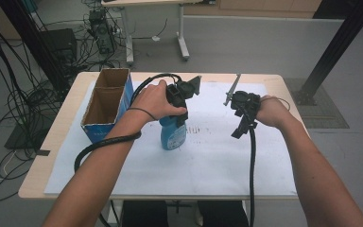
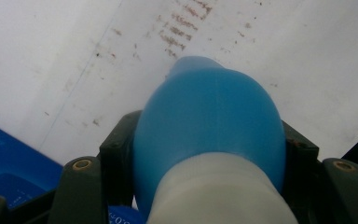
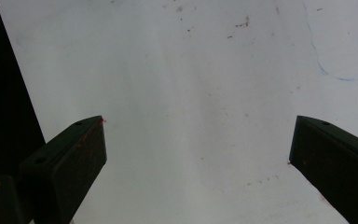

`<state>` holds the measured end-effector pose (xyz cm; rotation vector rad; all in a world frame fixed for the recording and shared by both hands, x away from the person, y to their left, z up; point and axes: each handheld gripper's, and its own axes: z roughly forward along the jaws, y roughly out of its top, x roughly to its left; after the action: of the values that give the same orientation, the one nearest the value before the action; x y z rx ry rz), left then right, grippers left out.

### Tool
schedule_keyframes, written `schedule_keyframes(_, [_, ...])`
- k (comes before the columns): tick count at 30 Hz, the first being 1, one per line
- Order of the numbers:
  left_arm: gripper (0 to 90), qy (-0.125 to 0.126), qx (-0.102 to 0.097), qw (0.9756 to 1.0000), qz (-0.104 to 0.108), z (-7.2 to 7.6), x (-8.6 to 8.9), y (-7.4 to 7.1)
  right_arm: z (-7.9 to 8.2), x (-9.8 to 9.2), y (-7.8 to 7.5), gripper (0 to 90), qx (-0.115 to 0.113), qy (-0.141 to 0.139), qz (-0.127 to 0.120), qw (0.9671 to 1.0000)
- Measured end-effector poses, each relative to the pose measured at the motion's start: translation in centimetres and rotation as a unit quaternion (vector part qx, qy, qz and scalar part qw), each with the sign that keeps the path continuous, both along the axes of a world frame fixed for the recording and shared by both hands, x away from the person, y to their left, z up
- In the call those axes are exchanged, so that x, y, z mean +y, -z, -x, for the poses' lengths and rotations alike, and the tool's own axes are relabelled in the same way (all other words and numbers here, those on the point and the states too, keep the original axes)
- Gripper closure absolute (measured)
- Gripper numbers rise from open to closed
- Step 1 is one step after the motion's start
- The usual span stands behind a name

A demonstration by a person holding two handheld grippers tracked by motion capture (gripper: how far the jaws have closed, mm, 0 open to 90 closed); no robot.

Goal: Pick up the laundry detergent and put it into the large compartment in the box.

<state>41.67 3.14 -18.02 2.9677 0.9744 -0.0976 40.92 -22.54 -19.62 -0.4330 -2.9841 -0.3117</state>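
A blue plastic bottle [image 1: 172, 135] with a pale label stands upright on the white paper sheet [image 1: 208, 161] left of the table's middle. My left gripper [image 1: 176, 117] comes down on it from above and is shut on its upper part. In the left gripper view the jaws press both sides of the blue shoulder [image 2: 209, 112], just past the bottle's white top [image 2: 219, 191]. My right gripper [image 1: 242, 128] hangs over the paper to the right of the bottle, apart from it. In its own view the right gripper [image 3: 200, 120] is open with only bare paper between its jaws.
An open blue cardboard box [image 1: 106, 101] with two compartments stands at the table's left, close to the left hand. The paper [image 3: 191, 56] carries faint brown marks. Cables trail from both grippers toward the table's front edge. Desk legs and wires lie on the floor beyond.
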Motion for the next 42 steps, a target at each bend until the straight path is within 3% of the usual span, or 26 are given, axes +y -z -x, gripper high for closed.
schedule_keyframes(13, [37.6, -0.003, 0.002, 1.0, 0.003, -0.1, 0.6, -0.1, 0.1, -0.1, 0.1, 4.0, 0.0, 0.0, 0.003, 1.0])
schedule_keyframes(20, [37.6, -0.006, -0.006, 1.0, 0.002, -0.1, 1.1, -1.5, 0.2, -0.1, 0.0, 4.0, -0.002, 0.0, 0.003, 1.0])
schedule_keyframes(31, [37.6, -0.005, -0.011, 0.9999, 0.009, 0.5, 1.4, -5.9, 0.3, 0.4, -0.3, 4.0, -0.005, -0.007, 0.004, 1.0])
schedule_keyframes(42, [37.6, -0.007, -0.025, 0.9996, 0.007, 1.1, 1.4, -11.8, 0.6, 0.6, -0.6, 4.0, -0.01, -0.01, 0.001, 0.9999])
